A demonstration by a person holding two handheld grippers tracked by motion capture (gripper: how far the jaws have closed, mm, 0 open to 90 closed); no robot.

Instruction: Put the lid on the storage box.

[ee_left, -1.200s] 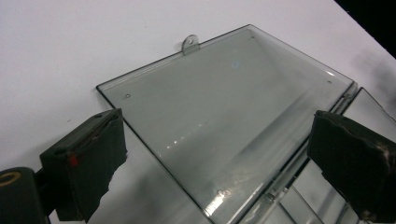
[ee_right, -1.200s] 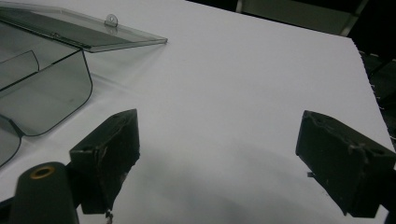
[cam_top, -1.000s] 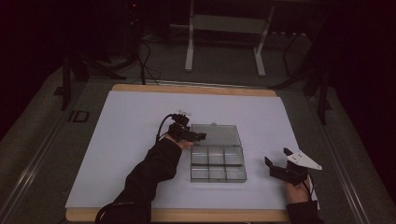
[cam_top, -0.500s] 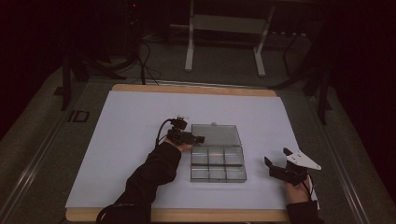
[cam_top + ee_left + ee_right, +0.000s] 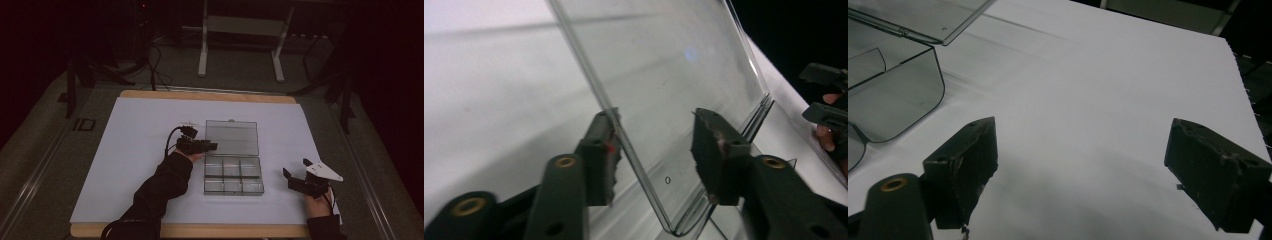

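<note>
Left gripper view: jaws spread astride box lid [image 5: 664,75] edge; right gripper [image 5: 295,178] jaws spread.

Compartment box [image 5: 233,175]: clear smoky plastic, glossy, w/ lid [image 5: 664,75] smooth. Sheet [image 5: 140,150]: white, matt, paper-like. Table edge [image 5: 200,95]: light wood. Gripper pads [image 5: 968,165]: black, matt, worn rough; brass-look eyelets noted

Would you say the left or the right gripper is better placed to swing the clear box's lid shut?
Left, probably: the left gripper already straddles the lid edge, while the right gripper rests open, apart from the box.
</note>
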